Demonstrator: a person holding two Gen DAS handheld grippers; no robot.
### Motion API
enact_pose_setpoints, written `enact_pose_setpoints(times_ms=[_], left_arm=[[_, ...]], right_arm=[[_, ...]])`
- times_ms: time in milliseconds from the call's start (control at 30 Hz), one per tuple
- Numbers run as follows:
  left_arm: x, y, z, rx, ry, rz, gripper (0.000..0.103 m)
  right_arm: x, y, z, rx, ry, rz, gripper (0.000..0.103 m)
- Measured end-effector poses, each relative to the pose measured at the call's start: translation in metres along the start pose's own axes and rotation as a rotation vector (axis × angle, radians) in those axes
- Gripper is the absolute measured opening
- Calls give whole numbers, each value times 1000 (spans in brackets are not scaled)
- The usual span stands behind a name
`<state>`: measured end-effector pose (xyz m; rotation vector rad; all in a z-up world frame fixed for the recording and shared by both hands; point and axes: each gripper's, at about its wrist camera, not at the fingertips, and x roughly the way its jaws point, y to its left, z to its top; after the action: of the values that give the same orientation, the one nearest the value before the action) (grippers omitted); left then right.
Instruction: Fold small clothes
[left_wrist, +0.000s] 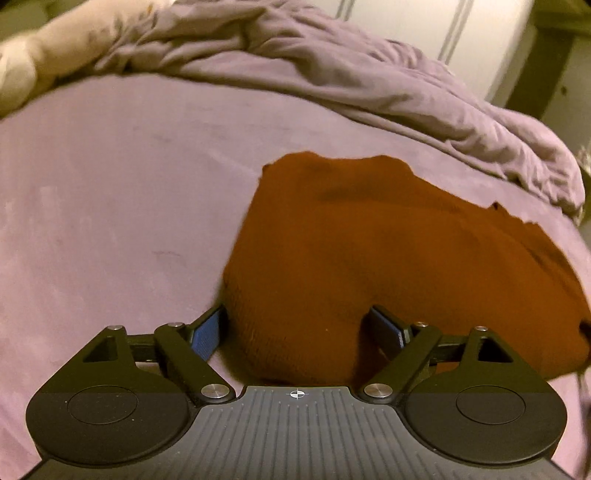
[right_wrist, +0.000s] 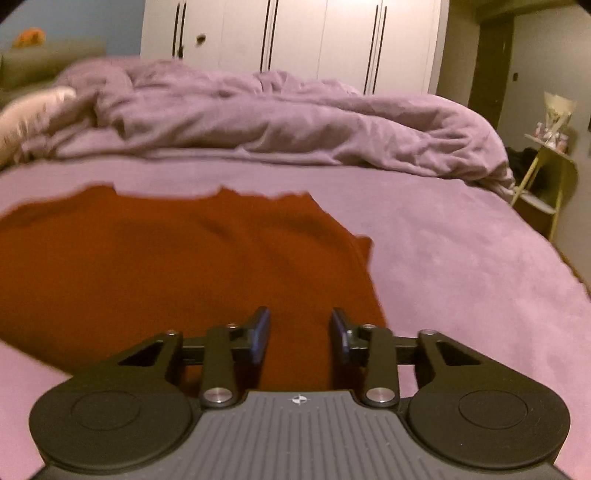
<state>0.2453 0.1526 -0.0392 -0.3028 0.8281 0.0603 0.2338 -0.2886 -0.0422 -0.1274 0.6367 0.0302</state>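
A rust-red knitted garment (left_wrist: 369, 251) lies on the purple bed sheet (left_wrist: 110, 206). My left gripper (left_wrist: 297, 328) is open wide, with the garment's near left edge between its blue-padded fingers (left_wrist: 208, 334). In the right wrist view the same garment (right_wrist: 166, 266) spreads to the left. My right gripper (right_wrist: 300, 334) is open, its jaws partly apart, over the garment's near right edge. Neither gripper holds the cloth.
A crumpled purple duvet (right_wrist: 277, 122) lies across the far side of the bed, with a pale pillow (left_wrist: 44, 55) at the far left. White wardrobe doors (right_wrist: 295, 37) stand behind. A yellow chair (right_wrist: 546, 177) stands off the bed's right edge.
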Motion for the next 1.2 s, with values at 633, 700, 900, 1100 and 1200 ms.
enact_pose_setpoints(times_ms=[633, 700, 900, 1100, 1200], left_arm=[[-20, 47, 14, -170, 63, -80, 50], [-15, 54, 9, -227, 113, -173, 59], [10, 67, 15, -363, 173, -299, 58], [34, 52, 31, -340, 182, -308, 46], [44, 58, 33, -409, 181, -337, 43]], right_arm=[[-46, 34, 23, -30, -3, 21, 32], [-46, 49, 25, -44, -4, 69, 32], [-35, 95, 21, -94, 33, 176, 32], [-33, 116, 12, -111, 40, 180, 30], [-33, 118, 15, -103, 35, 188, 26]])
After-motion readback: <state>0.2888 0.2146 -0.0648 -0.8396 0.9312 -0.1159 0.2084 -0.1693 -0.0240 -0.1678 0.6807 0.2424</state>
